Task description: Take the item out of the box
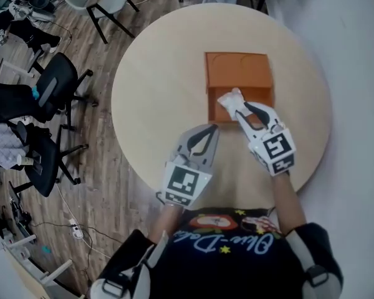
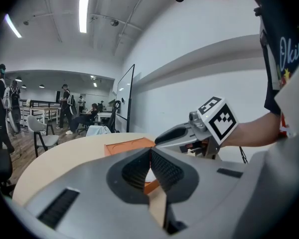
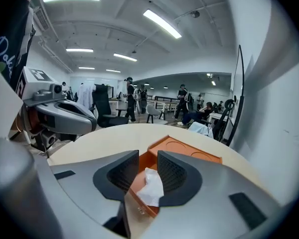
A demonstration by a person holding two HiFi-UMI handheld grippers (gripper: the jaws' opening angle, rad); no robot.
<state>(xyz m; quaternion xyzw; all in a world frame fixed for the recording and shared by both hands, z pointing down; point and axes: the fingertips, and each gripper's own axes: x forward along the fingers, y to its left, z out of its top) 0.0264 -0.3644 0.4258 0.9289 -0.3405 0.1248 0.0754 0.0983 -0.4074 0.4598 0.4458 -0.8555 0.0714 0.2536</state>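
Observation:
An open orange box lies on the round beige table, its lid flipped flat behind it. A crumpled white tissue sits at the box's front left corner, and my right gripper is shut on it. In the right gripper view the tissue fills the narrow gap between the jaws of the right gripper, above the box. My left gripper hovers over the table just left of the box, shut with nothing in it. The pads of the left gripper meet at the tips.
Office chairs stand on the wood floor left of the table, a white chair at the far left corner. People stand in the background. A pale wall runs close by on the right.

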